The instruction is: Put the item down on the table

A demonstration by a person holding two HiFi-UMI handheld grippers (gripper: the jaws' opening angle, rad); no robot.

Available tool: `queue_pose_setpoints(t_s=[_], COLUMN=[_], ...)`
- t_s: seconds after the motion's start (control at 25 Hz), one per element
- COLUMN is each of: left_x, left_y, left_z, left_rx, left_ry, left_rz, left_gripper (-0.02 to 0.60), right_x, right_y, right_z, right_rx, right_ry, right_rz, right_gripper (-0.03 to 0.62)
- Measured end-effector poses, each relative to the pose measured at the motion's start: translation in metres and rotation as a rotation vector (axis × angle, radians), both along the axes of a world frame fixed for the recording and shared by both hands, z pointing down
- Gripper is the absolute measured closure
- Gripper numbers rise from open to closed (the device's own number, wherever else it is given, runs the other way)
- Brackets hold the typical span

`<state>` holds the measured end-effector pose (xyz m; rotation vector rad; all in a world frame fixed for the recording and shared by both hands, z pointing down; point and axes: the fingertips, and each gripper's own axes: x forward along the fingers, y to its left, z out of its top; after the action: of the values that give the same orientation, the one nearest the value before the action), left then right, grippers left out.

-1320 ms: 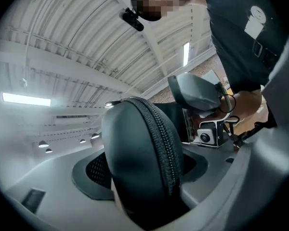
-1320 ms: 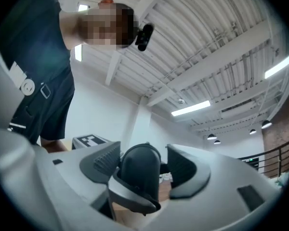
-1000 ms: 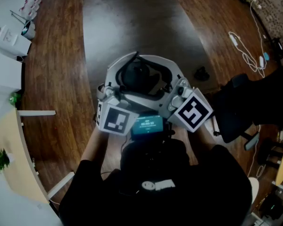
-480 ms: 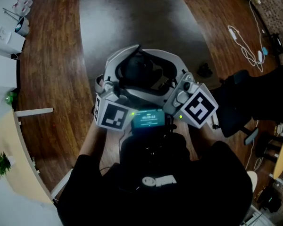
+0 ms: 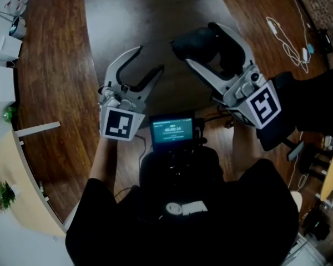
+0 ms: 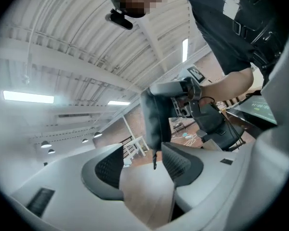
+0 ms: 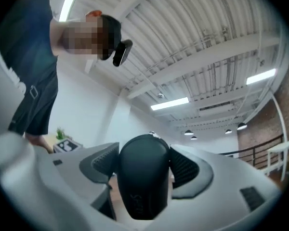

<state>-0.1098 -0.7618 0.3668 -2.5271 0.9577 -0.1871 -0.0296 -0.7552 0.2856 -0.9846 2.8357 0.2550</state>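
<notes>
Handover done: left claw (image 5: 147,64) has let go, jaws just narrowing, nothing between; right claw (image 5: 195,40) alone clenches black item (image 5: 208,46), swung apart; put-down pending

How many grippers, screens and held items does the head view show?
Grippers: 2, left gripper and right gripper
Screen: 1
Held item: 1, black, between the right gripper's jaws
Total: 4
</notes>
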Motion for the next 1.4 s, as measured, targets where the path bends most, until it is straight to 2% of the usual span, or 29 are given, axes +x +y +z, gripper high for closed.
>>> queue_pose_setpoints(t_s=[0.04, 0.12, 0.16, 0.28, 0.4, 0.6, 0.68, 0.76, 0.96, 1.12, 1.28, 1.4], left_x=[-0.012, -0.037, -0.049, -0.075, -0.098, -0.101, -0.106, -0.111, -0.113, -0.11, -0.115, -0.114], left_y=[-0.005, -0.014, -0.017, -0.02, -0.029, -0.024, -0.028, -0.032, -0.031, -0.03, -0.021, -0.023], left_z=[0.003, 0.008, 0.011, 0.021, 0.023, 0.035, 0.039, 0.041, 0.041, 0.041, 0.046, 0.046], left_rx=[-0.01, -0.028, -0.048, -0.126, -0.138, -0.16, -0.169, -0.167, -0.161, -0.172, -0.203, -0.188], left_ry=[0.018, 0.058, 0.082, 0.149, 0.186, 0.16, 0.155, 0.157, 0.172, 0.221, 0.189, 0.163], left_rz=[-0.038, -0.111, -0.139, -0.192, -0.226, -0.251, -0.261, -0.267, -0.285, -0.301, -0.31, -0.296], left_gripper=[0.377, 0.536, 0.58, 0.58, 0.58, 0.58, 0.581, 0.58, 0.58, 0.581, 0.58, 0.58], right_x=[0.003, 0.003, 0.0, -0.013, -0.035, -0.054, -0.064, -0.076, -0.098, -0.095, -0.095, -0.097], right_y=[-0.007, -0.019, -0.025, -0.031, -0.039, -0.024, -0.027, -0.035, -0.045, -0.04, -0.032, -0.044], right_z=[0.011, 0.043, 0.063, 0.128, 0.2, 0.328, 0.366, 0.39, 0.422, 0.445, 0.45, 0.436], right_rx=[0.02, 0.048, 0.044, -0.024, -0.106, -0.196, -0.222, -0.254, -0.389, -0.466, -0.472, -0.496], right_ry=[0.078, 0.276, 0.377, 0.569, 0.726, 1.085, 1.187, 1.231, 1.227, 1.239, 1.181, 1.059], right_rz=[0.033, 0.078, 0.088, 0.06, -0.028, -0.219, -0.28, -0.314, -0.352, -0.389, -0.374, -0.313], right_gripper=[0.249, 0.249, 0.249, 0.249, 0.249, 0.249, 0.249, 0.249, 0.243, 0.238, 0.238, 0.236])
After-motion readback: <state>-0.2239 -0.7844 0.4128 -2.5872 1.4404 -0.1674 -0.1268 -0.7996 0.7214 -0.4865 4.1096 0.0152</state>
